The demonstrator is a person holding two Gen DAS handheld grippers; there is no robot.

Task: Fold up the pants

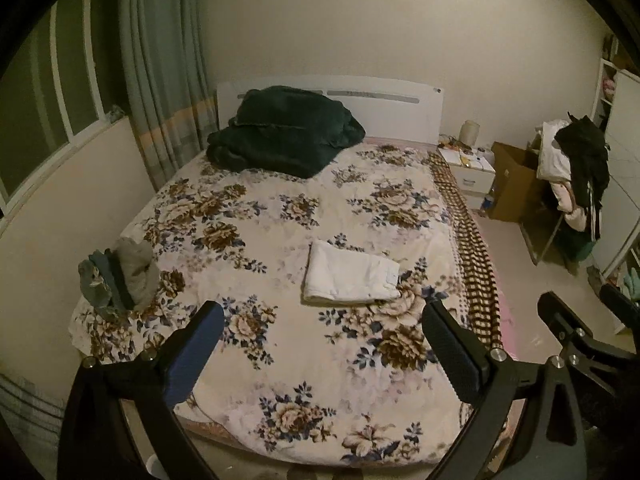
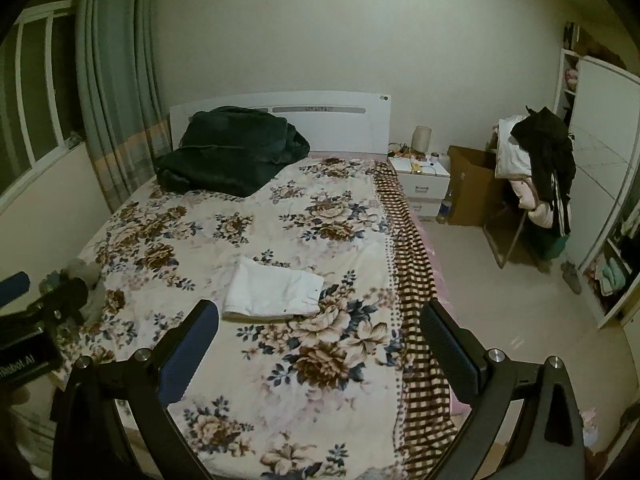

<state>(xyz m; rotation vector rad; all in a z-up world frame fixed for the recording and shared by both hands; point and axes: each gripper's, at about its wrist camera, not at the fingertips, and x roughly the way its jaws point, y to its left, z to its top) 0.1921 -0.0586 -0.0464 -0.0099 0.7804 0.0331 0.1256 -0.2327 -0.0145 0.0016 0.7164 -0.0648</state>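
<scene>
White pants lie folded into a neat rectangle on the floral bedspread, right of the bed's middle; the right wrist view shows the same pants. My left gripper hangs open above the foot of the bed, well back from the pants, with nothing between its fingers. My right gripper is open too and empty, held high over the bed's near right part. The right gripper's frame shows at the right edge of the left wrist view.
A stack of folded clothes sits at the bed's left edge. A dark green blanket is heaped by the headboard. Right of the bed stand a white nightstand, a cardboard box and a chair piled with clothes.
</scene>
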